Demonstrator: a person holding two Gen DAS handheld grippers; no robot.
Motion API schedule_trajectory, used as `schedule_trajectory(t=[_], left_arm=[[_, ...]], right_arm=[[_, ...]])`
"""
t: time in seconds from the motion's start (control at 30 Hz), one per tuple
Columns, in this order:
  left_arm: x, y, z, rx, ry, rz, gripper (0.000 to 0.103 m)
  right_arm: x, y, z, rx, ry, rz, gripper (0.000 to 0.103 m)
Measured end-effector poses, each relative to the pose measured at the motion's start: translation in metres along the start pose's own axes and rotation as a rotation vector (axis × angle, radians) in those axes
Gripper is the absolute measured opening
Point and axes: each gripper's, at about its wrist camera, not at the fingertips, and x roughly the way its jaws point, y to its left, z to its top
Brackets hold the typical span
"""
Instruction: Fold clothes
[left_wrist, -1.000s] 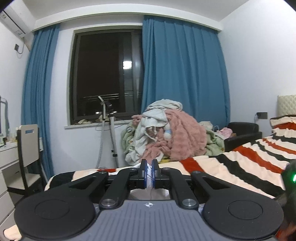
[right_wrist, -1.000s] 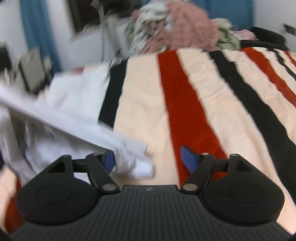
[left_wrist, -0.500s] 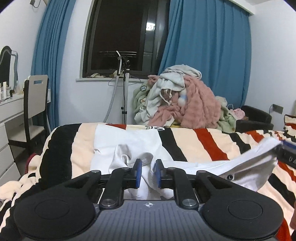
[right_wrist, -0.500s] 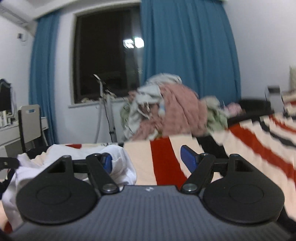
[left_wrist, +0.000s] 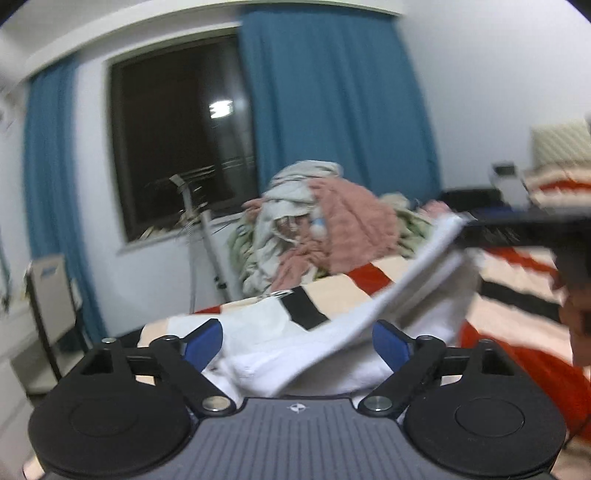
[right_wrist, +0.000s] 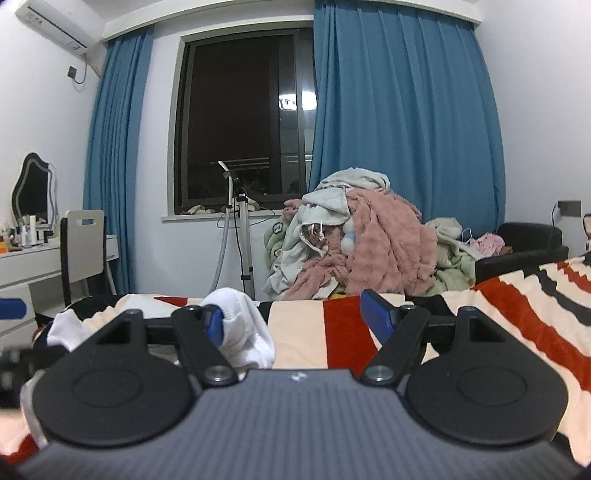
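1. White plaster walls (right_wrist: 535, 92); white wall-mounted air-conditioning unit (right_wrist: 55, 26) high in the left corner.
2. Dark-framed window (right_wrist: 243, 118), black outside, a ceiling light reflected in the glass; white sill below.
3. Full-length blue pleated curtains (right_wrist: 402, 122) hang on both sides of the window.
4. White dressing table (right_wrist: 33, 262) at left, bearing a wavy-edged mirror (right_wrist: 33, 188) and small bottles; white-backed chair (right_wrist: 83, 247) beside it.
5. Metal upright stand with a grey hose (right_wrist: 242, 236) under the sill, possibly a garment steamer.
6. Black upholstered armchair (right_wrist: 528, 240) at right, below a wall socket (right_wrist: 569, 208).
7. Floor not visible.
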Motion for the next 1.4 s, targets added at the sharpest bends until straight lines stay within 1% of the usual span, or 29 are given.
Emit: schedule_trajectory(t=[0.03,0.17,0.23,0.37,0.47,0.53,0.63,0.7,0.77,0.8,0.87,0.93,0.97,1.03,1.17,1.23,1.33,1.4], left_arm=[[0.004,-0.007,-0.002,0.03,0.01,0.017,0.091],[0.012,0.008,-0.006,-0.044,0.019,0.135,0.09],[0.015,0.015,-0.008,-0.081,0.023,0.194,0.088],[0.023,0.03,-0.012,-0.155,0.032,0.312,0.088],[0.028,0.041,-0.015,-0.21,0.038,0.4,0.09],[0.032,0.049,-0.017,-0.247,0.042,0.459,0.09],[0.037,0.06,-0.02,-0.303,0.048,0.543,0.092],[0.029,0.064,-0.02,-0.341,0.05,0.522,0.094],[0.013,0.065,-0.019,-0.377,0.045,0.494,0.094],[0.001,0.063,-0.018,-0.379,0.024,0.486,0.094],[-0.021,0.059,-0.014,-0.384,-0.017,0.473,0.094],[-0.036,0.062,0.002,-0.376,-0.067,0.486,0.094],[-0.044,0.065,0.014,-0.376,-0.093,0.496,0.094],[-0.069,0.081,0.05,-0.406,-0.161,0.506,0.094],[-0.12,0.112,0.124,-0.465,-0.299,0.526,0.093],[-0.145,0.127,0.161,-0.492,-0.369,0.535,0.092],[-0.186,0.141,0.218,-0.464,-0.482,0.527,0.092],[-0.206,0.141,0.241,-0.445,-0.51,0.507,0.092]], right_arm=[[-0.001,0.0,0.0,0.006,0.002,0.001,0.074],[-0.005,0.001,0.001,0.024,0.004,0.009,0.074],[-0.007,0.001,0.002,0.029,0.004,0.015,0.074],[-0.01,0.0,0.002,0.036,-0.01,0.014,0.074],[-0.009,-0.002,-0.001,0.041,-0.003,0.008,0.074],[-0.007,0.003,-0.006,0.008,0.009,-0.003,0.074],[0.002,0.012,-0.017,-0.097,0.071,-0.063,0.074],[0.01,0.008,-0.027,-0.091,0.156,-0.08,0.074],[0.012,-0.002,-0.034,-0.019,0.227,-0.081,0.074],[0.013,-0.007,-0.037,0.02,0.259,-0.081,0.074],[0.006,-0.009,-0.033,0.029,0.252,-0.102,0.074],[-0.001,-0.008,-0.016,0.025,0.223,-0.117,0.074],[-0.005,-0.006,-0.001,0.022,0.203,-0.113,0.074],[-0.017,-0.001,0.038,0.002,0.145,-0.089,0.074],[-0.054,0.021,0.139,-0.088,-0.032,-0.033,0.074],[-0.076,0.03,0.19,-0.106,-0.107,-0.019,0.074],[-0.111,0.041,0.266,-0.123,-0.212,-0.002,0.074],[-0.136,0.043,0.312,-0.118,-0.275,0.003,0.074]])
